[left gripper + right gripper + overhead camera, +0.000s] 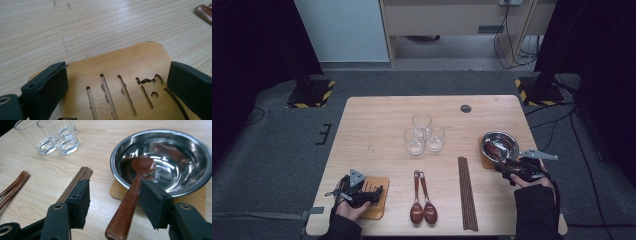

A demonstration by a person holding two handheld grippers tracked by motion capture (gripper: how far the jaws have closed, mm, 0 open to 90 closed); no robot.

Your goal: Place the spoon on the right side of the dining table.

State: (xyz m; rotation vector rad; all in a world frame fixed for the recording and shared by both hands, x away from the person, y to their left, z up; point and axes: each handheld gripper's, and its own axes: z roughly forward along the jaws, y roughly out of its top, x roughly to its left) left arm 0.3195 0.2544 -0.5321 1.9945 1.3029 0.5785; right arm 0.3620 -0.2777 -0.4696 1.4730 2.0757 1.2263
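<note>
While the right gripper's [113,197] fingers stand apart around the spoon [132,195] resting in the bowl [200,152], withdraw straight back, left fingers [46,90] open over the trivet [130,67].

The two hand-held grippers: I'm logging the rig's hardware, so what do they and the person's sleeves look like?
Both the left gripper and the right gripper are black, each topped by a grey three-cornered plate. Their fingers are blocky, matt black, with brass-ringed screw holes behind. A thin black cable loops from the left one. Sleeves are dark.
</note>
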